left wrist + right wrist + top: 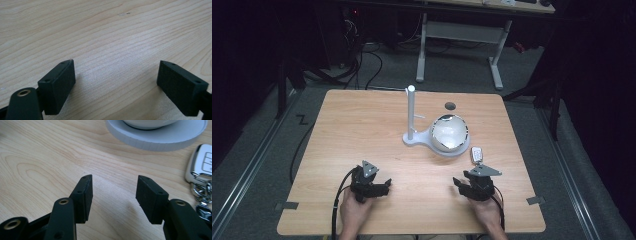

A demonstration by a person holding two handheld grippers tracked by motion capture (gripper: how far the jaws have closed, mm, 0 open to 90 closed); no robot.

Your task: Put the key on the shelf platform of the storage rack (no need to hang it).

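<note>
A white stand with an upright post sits at the middle of the wooden table, and a white bowl rests on its round base. A white car key fob on a key ring lies just right of the base, also at the right edge of the right gripper view. My left gripper rests near the front left, jaws wide apart over bare wood. My right gripper stands open near the front right, short of the fob and holding nothing.
A dark round hole marks the table behind the bowl. Grey tape tabs stick out at the front corners. Beyond the table stand a desk frame and cables on the grey floor.
</note>
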